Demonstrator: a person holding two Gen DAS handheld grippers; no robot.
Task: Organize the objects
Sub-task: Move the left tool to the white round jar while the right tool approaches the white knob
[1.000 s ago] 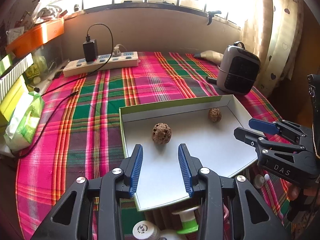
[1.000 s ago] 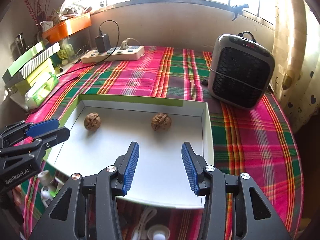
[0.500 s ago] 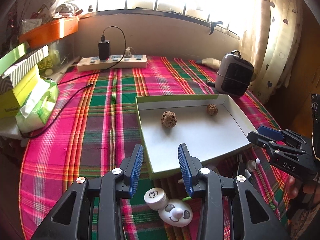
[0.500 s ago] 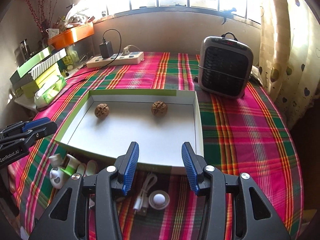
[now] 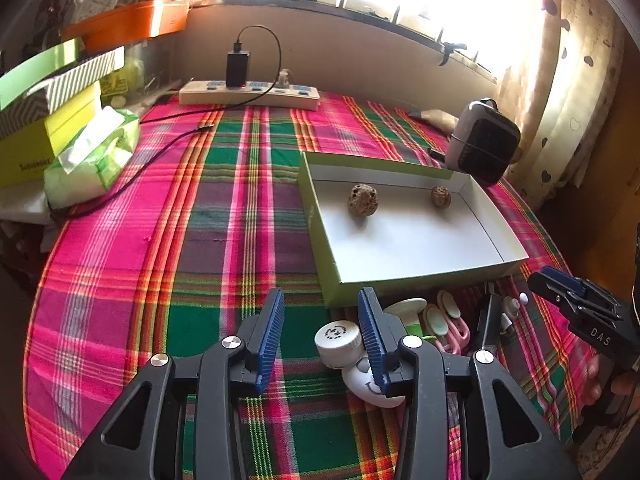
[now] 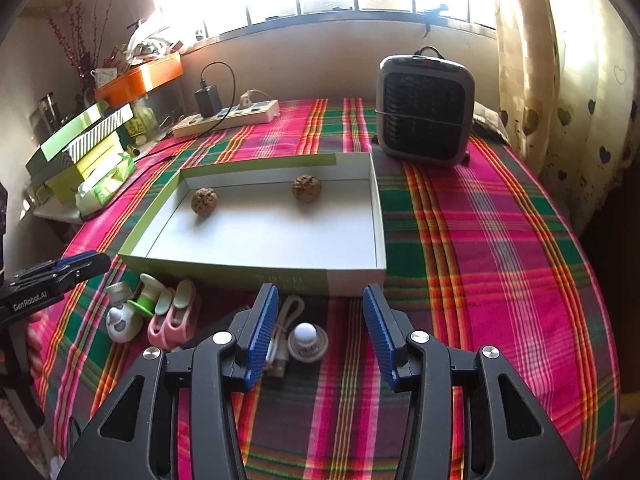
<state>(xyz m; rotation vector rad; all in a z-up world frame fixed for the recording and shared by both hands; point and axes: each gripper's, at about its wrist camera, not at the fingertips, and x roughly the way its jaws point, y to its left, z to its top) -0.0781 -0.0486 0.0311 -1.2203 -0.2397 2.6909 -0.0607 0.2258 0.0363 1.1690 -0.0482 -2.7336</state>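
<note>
Two walnuts sit in the shallow white box (image 6: 256,236) with green outer walls, mid-desk on the plaid cloth (image 5: 160,240): left walnut (image 6: 204,201) and right walnut (image 6: 306,188), both near the far wall of the box, well apart from each other.

Left gripper (image 5: 320,334): jaws apart and opening, pads pressing on nothing. Between them in view, low on the cloth, is a white bottle cap (image 5: 337,338), close against the right pad; whether it touches I cannot tell. A white smiley-face toy (image 5: 366,386) lies just below the cap, partly hidden by the right finger.

Right gripper (image 6: 318,330): jaws released, holding nothing. A small round base with a white ball (image 6: 307,340) lies on the cloth between the fingers, and a coiled white cable (image 6: 282,332) lies just beside the left pad.

The rest of the loose clutter is lined along the near wall of the box, left side: green-and-white pump piece (image 6: 146,294) and pink clips (image 6: 174,316).

Far side: power strip (image 6: 228,118) with a black charger plugged in, small heater (image 6: 426,114) at far right. Stacked boxes (image 5: 44,112) and a tissue pack (image 5: 94,158) at the left edge.
</note>
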